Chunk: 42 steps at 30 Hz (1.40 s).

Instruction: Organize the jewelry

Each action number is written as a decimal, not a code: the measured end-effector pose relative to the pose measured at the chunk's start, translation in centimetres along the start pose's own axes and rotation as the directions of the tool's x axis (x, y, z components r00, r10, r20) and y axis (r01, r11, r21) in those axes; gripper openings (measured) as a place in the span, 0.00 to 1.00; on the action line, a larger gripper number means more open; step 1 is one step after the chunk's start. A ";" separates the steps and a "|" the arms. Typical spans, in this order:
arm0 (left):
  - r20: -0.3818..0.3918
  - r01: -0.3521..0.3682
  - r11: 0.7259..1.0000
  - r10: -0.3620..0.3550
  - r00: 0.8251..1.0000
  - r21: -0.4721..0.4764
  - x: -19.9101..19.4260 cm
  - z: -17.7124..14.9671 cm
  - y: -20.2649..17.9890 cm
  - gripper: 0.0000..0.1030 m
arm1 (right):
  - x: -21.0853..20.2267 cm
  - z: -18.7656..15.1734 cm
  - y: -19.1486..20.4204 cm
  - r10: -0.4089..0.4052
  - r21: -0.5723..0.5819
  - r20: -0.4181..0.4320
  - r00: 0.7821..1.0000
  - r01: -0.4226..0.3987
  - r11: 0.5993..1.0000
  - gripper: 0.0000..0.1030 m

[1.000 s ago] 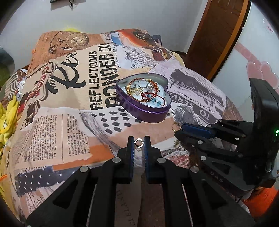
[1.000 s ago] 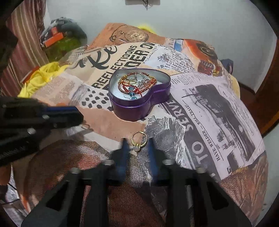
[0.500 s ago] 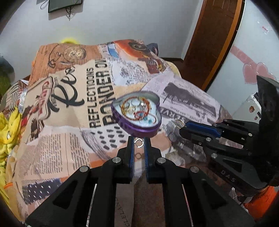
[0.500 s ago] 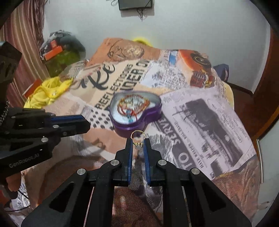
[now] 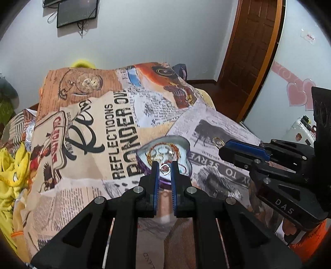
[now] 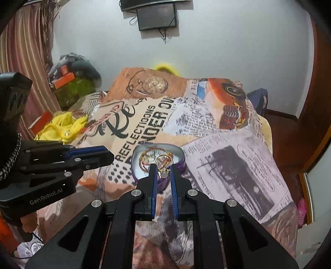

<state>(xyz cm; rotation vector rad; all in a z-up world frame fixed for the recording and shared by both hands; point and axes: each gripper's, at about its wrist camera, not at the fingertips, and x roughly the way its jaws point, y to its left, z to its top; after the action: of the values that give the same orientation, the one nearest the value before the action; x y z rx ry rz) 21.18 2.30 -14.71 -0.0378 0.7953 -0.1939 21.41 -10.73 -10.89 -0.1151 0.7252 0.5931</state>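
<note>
A purple heart-shaped tin lies open on the printed bedspread, with bracelets and rings inside. My left gripper is shut on a small silver ring and hangs above the tin's near side. My right gripper is shut on a gold ring with a pale stone, also over the tin's near edge. In the left wrist view the right gripper comes in from the right with the gold ring at its tip. The left gripper shows at the left of the right wrist view.
A newspaper-print bedspread covers the bed. Yellow cloth lies at its left side, with clutter and a striped curtain beyond. A wooden door stands at the right, and a dark screen hangs on the wall.
Both grippers have risen off the bedspread with their rings. The right one closed on the gold ring, which lay on the cloth a second ago. The tin now looks smaller and sits under both tips.
</note>
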 end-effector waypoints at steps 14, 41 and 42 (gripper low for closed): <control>-0.001 0.006 1.000 -0.006 1.000 -0.009 2.8 2.2 1.7 0.09 | 2.9 1.3 0.1 0.051 0.008 -0.016 0.999 -0.051 0.999 0.11; -0.078 0.036 0.999 -0.038 0.996 -0.033 5.8 1.8 3.1 0.09 | 6.9 0.5 0.4 0.081 -0.024 -0.135 0.988 -0.085 0.996 0.17; -0.071 0.027 0.999 -0.029 0.997 -0.030 5.4 1.8 3.1 0.09 | 6.9 0.5 0.4 0.080 -0.021 -0.140 0.987 -0.084 0.996 0.25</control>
<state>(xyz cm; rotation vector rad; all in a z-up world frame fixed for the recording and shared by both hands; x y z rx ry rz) 26.65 4.21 -17.64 -0.0695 0.8687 -0.2116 25.58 -7.01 -15.01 -0.1535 0.8607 0.6782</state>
